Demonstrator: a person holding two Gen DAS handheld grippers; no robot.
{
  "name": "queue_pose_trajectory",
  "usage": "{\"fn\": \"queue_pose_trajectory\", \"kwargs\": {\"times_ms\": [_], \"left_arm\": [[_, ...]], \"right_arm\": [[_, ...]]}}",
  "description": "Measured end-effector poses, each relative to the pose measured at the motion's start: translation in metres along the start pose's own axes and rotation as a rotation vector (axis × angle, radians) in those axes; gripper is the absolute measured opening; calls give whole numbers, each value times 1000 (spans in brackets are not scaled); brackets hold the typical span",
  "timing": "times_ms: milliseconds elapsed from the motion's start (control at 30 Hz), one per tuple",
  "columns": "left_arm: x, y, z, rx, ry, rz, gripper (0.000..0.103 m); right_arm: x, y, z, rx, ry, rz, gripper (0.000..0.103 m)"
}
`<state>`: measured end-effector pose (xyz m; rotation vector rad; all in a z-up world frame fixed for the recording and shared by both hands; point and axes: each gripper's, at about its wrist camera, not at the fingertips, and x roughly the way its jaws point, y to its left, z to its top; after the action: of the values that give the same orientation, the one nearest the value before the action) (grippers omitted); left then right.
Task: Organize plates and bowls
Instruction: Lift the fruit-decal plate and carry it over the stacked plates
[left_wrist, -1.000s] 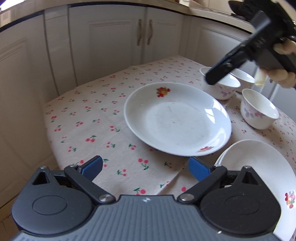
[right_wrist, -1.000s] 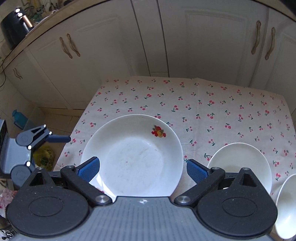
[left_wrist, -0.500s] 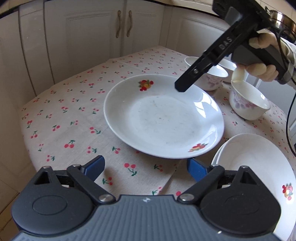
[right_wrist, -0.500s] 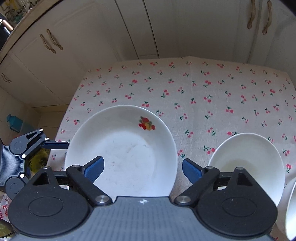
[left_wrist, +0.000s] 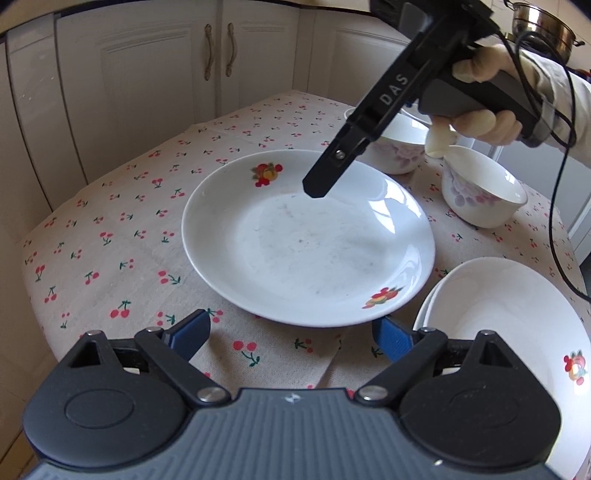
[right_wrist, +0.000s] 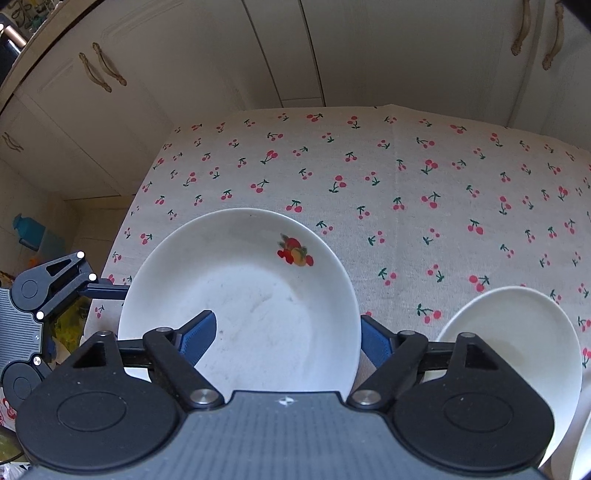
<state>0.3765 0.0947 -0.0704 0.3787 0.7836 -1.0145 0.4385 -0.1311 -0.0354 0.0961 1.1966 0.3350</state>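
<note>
Right wrist view shows our right tongs (right_wrist: 286, 332) straddling the near rim of the plate (right_wrist: 258, 295): one blue pad sits over the plate's well, the other just outside its rim. The jaws have just been closing, with the rim between them, but the pads do not yet seem to press on it, so we judge nothing is held. Our left tongs (left_wrist: 291, 334) stand fairly wide just beside the plate's opposite edge, empty, after closing a little.

The plate lies flat on the cherry cloth of the desk (right_wrist: 406, 177), near the middle. A smaller dish (left_wrist: 517, 314) lies just beside it, and two bowls (left_wrist: 484, 192) stand near its other side, by our right hand (left_wrist: 484, 122).

We judge the plate stiff, glazed, slippery and breakable, and fairly heavy for a pinch at one edge. The rim is the only place to take hold; a deep bite across it, one pad above and one below, should keep it from tilting or sliding out.
</note>
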Motion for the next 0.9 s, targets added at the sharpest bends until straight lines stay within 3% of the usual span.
{"fn": "queue_pose_trajectory", "kwargs": {"times_ms": [500,900], "left_arm": [[6,-1,4,71,-19,-56,90],[4,-1,5,59,-17,-57,90]], "right_arm": [[7,-3,12,-42,34,32,85],[3,-6,13,-31,30,63,85]]}}
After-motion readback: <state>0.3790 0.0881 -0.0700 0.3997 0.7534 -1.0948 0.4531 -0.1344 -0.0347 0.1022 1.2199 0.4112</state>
